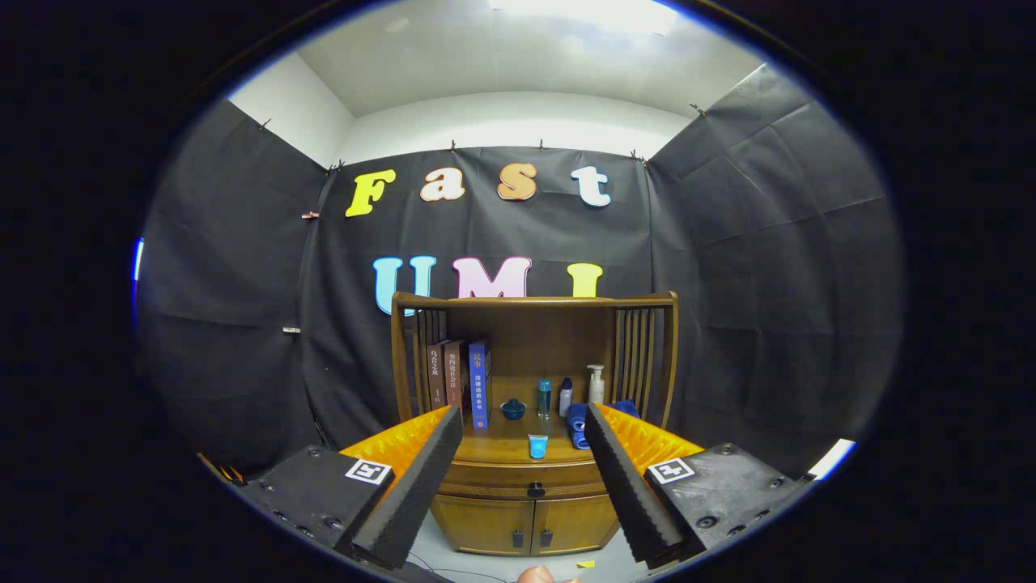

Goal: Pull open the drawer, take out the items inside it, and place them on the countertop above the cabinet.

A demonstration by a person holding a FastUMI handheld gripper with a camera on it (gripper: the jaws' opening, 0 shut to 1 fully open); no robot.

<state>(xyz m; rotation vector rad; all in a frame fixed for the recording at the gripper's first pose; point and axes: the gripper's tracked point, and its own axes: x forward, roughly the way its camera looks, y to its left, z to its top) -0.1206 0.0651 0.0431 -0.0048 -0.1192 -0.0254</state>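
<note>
**Wooden cabinet with closed drawer, seen between spread gripper fingers**

Gripper (524, 429): two orange-backed fingers with black ribbed pads, spread wide, pinching nothing. Left finger (409, 486); right finger (627, 482). The cabinet stands well beyond them, framed in the gap.

Cabinet (530, 526): brown wood, slatted side panels, an arched top rail, an open shelf recess above the surface (502, 445).

Contents, left to right:
- Books (453, 376): three upright at the far left of the recess, two brown and one blue, the blue one nearest the centre.
- Small dark blue bowl (512, 409): just right of the books.
- Blue cup (537, 445): on the near edge of the surface, centred above the drawer.
- Teal bottle (545, 398): upright, far side of the surface.
- White bottle with dark cap (565, 397): just beside the teal one.
- Pump bottle (596, 384): white, to the right of both.
- Blue cloth roll (576, 425): right of centre, partly hidden by the right finger.

Drawer (518, 484): directly under the surface, shut, with a dark knob (536, 490) at its middle. Contents cannot be told.

Lower doors (530, 525): two, closed, each with a small dark handle.

A fingertip (538, 575) of a person shows at the near edge, below the cabinet.
</note>
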